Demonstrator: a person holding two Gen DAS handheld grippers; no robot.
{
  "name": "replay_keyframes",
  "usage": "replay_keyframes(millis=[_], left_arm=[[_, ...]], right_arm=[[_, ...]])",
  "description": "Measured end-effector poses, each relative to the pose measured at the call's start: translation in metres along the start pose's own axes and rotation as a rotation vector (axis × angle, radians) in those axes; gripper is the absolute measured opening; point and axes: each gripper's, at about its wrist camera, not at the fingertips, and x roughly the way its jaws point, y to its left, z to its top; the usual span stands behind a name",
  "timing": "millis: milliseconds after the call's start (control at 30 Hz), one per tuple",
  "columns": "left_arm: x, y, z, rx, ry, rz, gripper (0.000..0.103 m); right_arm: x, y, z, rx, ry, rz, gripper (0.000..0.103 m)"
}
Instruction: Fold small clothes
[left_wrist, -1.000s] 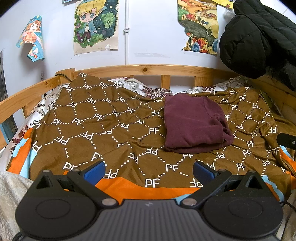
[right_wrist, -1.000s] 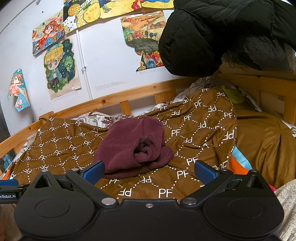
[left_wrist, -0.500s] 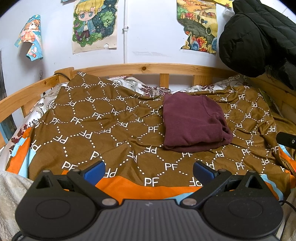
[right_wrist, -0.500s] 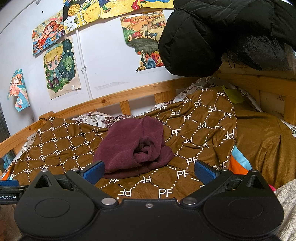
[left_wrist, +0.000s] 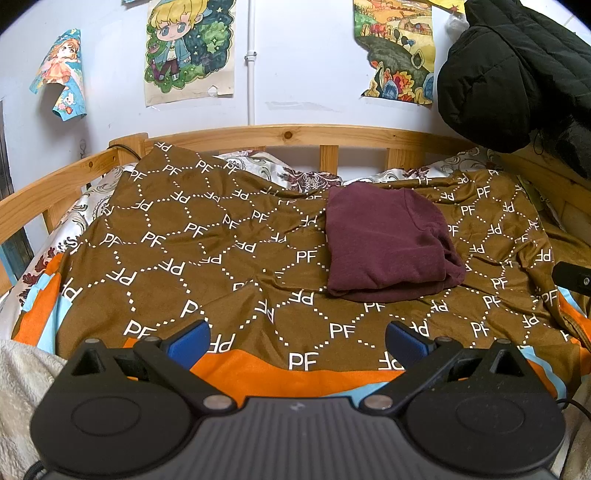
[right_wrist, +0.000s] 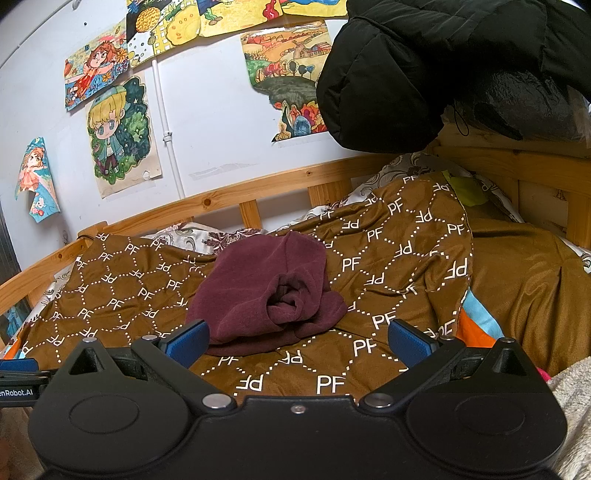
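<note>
Wooden-railed bed (left_wrist: 258, 133), covered by one brown PF-print blanket (left_wrist: 207, 258); posters on the wall behind. We count one maroon garment (left_wrist: 388, 243), lying right of centre on the blanket in a compact, layered bundle. Left gripper (left_wrist: 295, 339) and right gripper (right_wrist: 297, 338) are both spread wide, empty, held short of the garment and touching nothing. We judge the fold finished or nearly so. From the right wrist view a bunched roll shows at the near edge; next move likely calls for tucking or flattening it. One black jacket (right_wrist: 443, 66) hangs above.
</note>
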Motion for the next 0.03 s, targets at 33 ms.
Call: replay_keyframes(millis=[33], left_arm=[[0.0002, 0.0, -0.0001, 0.0, 0.0, 0.0, 0.102]], right_arm=[[0.0001, -0.0002, -0.0002, 0.0, 0.0, 0.0, 0.103]])
